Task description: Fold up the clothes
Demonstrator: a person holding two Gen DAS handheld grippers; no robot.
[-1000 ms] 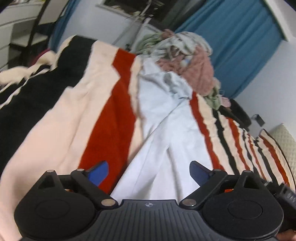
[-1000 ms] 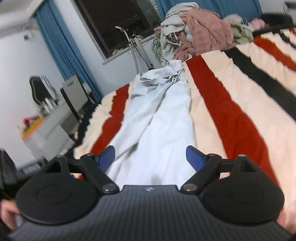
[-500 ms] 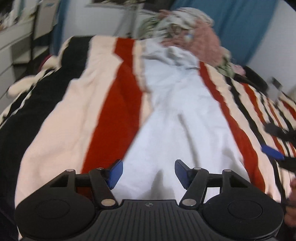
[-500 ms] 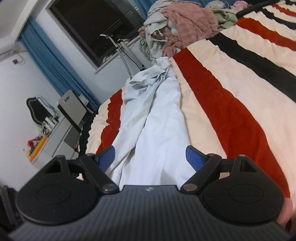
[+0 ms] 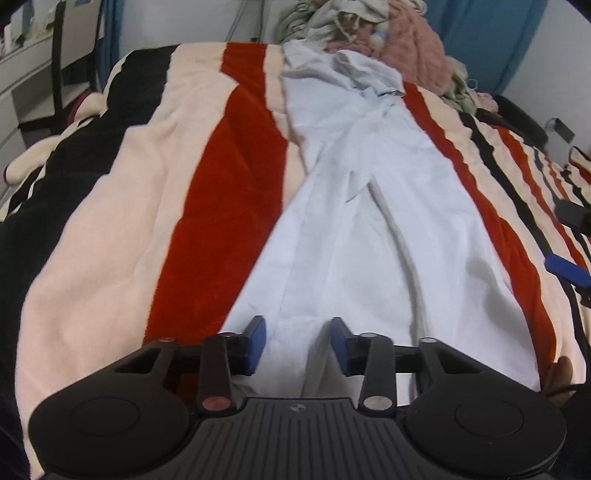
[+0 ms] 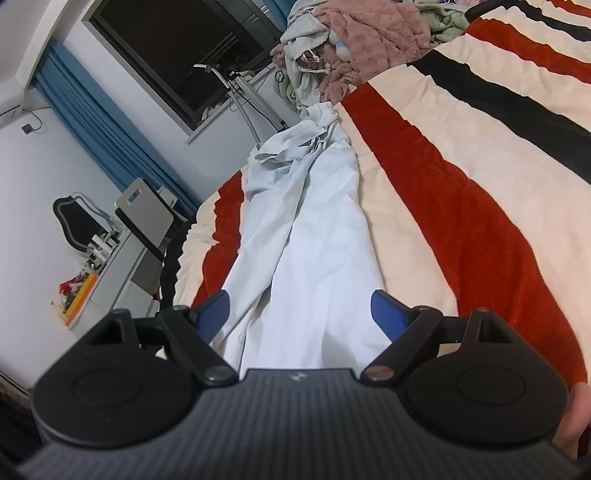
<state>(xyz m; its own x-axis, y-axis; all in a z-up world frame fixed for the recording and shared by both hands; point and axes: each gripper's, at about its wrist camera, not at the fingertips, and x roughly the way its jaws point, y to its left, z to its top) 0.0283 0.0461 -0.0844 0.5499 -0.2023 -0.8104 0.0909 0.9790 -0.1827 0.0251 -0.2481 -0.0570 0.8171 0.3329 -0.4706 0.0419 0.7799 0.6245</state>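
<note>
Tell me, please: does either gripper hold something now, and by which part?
Nothing is firmly held yet. The left gripper is closing its jaws over the near edge of the pale trousers; the right gripper is open above them.

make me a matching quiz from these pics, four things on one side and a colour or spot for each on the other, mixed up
Things:
1. pale trousers
2. pink fluffy garment
3. curtain
4. left claw

Matches:
A. blue, beside the dark window
B. laid lengthwise along the striped blanket
C. on the clothes heap at the far end
D. closing over the near edge of pale fabric

Pairs: 1-B, 2-C, 3-A, 4-D
</note>
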